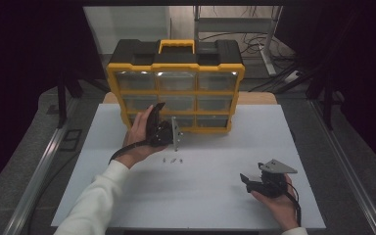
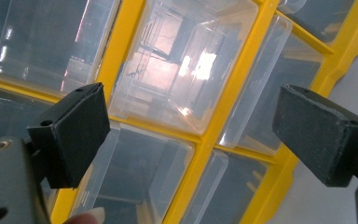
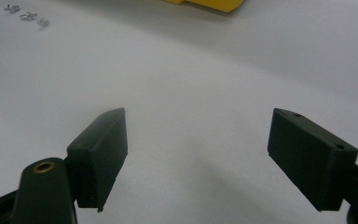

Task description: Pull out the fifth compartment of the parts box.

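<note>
Black left tool (image 2: 191, 135) | wide open, empty | facing clear drawers (image 2: 182, 70)

Small metal parts (image 1: 172, 160) too tiny to identify.

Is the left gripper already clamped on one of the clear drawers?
No: in the left gripper view the left gripper has its jaws wide apart in front of a clear drawer of the yellow organizer, gripping nothing.

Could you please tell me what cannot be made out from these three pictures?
- Small metal parts on the table: too small in the high view to tell their kind.
- Organizer bottom-left drawer: hidden in the high view by the left gripper.
- Drawer contents: lost to glare in the left gripper view.
</note>
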`<act>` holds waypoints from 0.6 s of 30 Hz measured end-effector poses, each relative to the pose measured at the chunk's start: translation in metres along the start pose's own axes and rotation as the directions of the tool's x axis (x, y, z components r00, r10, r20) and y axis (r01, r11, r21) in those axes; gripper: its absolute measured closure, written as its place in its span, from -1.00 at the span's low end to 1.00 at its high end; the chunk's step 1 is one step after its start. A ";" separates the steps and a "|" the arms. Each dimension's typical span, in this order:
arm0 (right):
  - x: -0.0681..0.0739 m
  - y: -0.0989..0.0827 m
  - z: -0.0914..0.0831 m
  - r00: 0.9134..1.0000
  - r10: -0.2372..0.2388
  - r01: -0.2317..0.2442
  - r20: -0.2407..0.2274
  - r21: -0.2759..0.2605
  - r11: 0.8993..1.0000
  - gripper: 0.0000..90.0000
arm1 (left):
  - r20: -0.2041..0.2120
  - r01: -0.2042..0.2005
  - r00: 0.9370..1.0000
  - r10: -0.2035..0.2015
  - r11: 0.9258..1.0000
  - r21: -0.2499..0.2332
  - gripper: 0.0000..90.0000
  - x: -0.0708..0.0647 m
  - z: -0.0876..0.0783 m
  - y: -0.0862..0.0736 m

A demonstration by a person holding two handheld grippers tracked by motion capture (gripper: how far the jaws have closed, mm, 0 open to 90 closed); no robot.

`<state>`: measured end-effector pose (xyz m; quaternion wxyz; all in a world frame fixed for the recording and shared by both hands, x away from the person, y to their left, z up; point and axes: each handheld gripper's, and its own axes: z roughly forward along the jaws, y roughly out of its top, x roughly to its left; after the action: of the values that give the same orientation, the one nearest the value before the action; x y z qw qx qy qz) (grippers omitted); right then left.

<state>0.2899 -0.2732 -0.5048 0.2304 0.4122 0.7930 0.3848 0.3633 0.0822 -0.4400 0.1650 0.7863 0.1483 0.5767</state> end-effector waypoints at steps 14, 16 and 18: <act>0.000 0.000 -0.001 1.000 0.003 -0.003 -0.002 -0.002 1.000 -0.54 | 0.001 0.005 1.000 -0.005 1.000 0.009 -0.74 0.000 0.010 0.000; 0.000 0.000 -0.001 1.000 0.002 -0.002 -0.002 -0.002 1.000 -0.54 | 0.001 0.001 1.000 -0.001 1.000 0.020 -0.74 0.001 0.011 -0.001; -0.001 0.000 -0.001 1.000 0.002 -0.002 -0.001 -0.003 1.000 -0.54 | 0.000 0.004 1.000 -0.004 1.000 0.022 -0.74 0.002 0.013 -0.001</act>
<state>0.2898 -0.2739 -0.5043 0.2301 0.4125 0.7922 0.3864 0.3765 0.0827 -0.4420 0.1574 0.7877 0.1563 0.5747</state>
